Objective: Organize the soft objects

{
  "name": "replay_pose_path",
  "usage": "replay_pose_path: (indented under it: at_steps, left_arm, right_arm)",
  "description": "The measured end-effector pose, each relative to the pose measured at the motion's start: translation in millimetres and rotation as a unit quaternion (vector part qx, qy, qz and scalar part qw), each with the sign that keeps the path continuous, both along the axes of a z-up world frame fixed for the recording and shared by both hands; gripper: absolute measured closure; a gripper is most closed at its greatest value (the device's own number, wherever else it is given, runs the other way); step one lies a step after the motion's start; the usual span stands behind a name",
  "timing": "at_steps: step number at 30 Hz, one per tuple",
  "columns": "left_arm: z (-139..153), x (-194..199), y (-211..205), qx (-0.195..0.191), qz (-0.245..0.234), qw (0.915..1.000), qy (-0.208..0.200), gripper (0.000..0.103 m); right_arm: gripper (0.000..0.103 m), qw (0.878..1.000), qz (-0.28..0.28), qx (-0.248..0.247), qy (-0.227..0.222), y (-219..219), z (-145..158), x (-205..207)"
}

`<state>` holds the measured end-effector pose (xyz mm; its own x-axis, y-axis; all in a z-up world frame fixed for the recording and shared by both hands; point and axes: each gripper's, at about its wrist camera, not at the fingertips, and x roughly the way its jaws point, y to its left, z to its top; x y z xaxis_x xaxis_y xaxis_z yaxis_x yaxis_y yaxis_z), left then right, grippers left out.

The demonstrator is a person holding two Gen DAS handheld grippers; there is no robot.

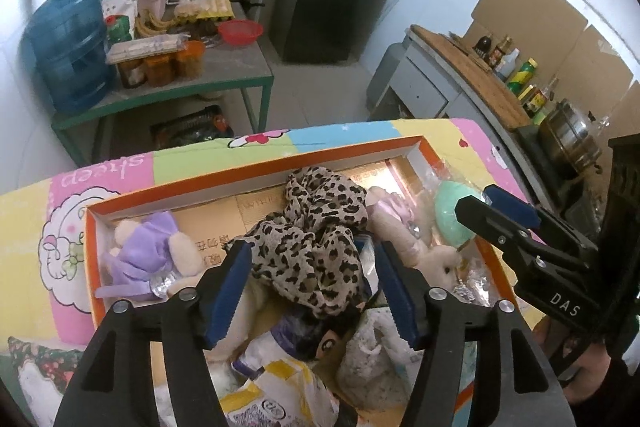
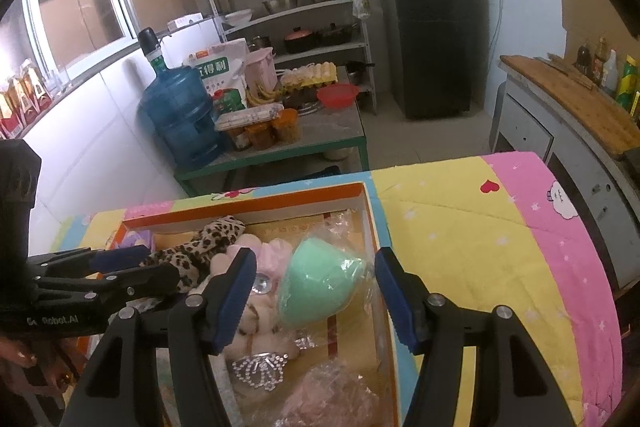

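Clearly the leopard-print scarf (image 1: 316,239) is the lightest, floppiest thing here: thin cloth that will drape, bunch and slip through a shallow pinch, so a thick fold near its middle looks like the safest place to take hold. It lies heaped at the centre of the left wrist view, inside the orange-rimmed box (image 1: 256,169), with the left gripper (image 1: 312,287) straddling its lower end, jaws apart and pads not pressing on it. The right gripper (image 2: 316,297) also stands open, at the lower middle of its own view, the mint-green soft piece (image 2: 324,283) in clear plastic wrap lying between the pads, unclamped. That wrap looks slippery and crinkly, so a grip across the padded bulk should hold better than one on loose film. The box also holds a purple plush toy (image 1: 144,247) at its left end, a cream plush toy (image 2: 256,323) beside the green piece, and crumpled bags toward the bottom of the frame. Box and contents rest on a patterned quilt (image 2: 480,227)
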<state>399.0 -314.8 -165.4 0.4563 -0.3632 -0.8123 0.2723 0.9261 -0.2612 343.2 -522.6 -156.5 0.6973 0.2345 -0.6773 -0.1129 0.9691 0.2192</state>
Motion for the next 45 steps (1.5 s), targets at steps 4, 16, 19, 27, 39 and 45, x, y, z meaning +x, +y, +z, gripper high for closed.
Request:
replay_pose_path:
  at_steps: [4, 16, 19, 27, 39, 45]
  left_arm:
    - [10.1, -7.7, 3.4, -0.009, 0.000, 0.9999, -0.010, 0.037]
    - [53.3, -54.7, 24.0, -0.027, 0.002, 0.9976, -0.064, 0.037]
    - [64.2, -71.0, 34.0, -0.024, 0.002, 0.9965, -0.080, 0.037]
    - [94.4, -131.5, 80.7, -0.034, 0.007, 0.9904, -0.133, 0.037]
    - [126.0, -235.6, 145.0, 0.008, 0.034, 0.9790, -0.201, 0.037]
    - [139.1, -284.5, 173.5, 0.007, 0.045, 0.9727, -0.227, 0.037]
  right_arm:
    - [0.041, 1.000, 0.000, 0.002, -0.020, 0.2, 10.4, -10.7]
    - [0.041, 0.998, -0.005, 0.009, -0.054, 13.5, 44.1, -53.0]
    - [0.041, 0.998, -0.009, 0.007, -0.062, 21.3, 53.3, -70.1]
    - [0.041, 0.996, -0.027, -0.005, -0.082, 59.5, 80.4, -128.0]
    - [0.041, 0.992, -0.057, -0.025, -0.111, 129.9, 113.0, -224.9]
    - [0.041, 0.988, -0.069, -0.041, -0.134, 155.8, 127.1, -272.9]
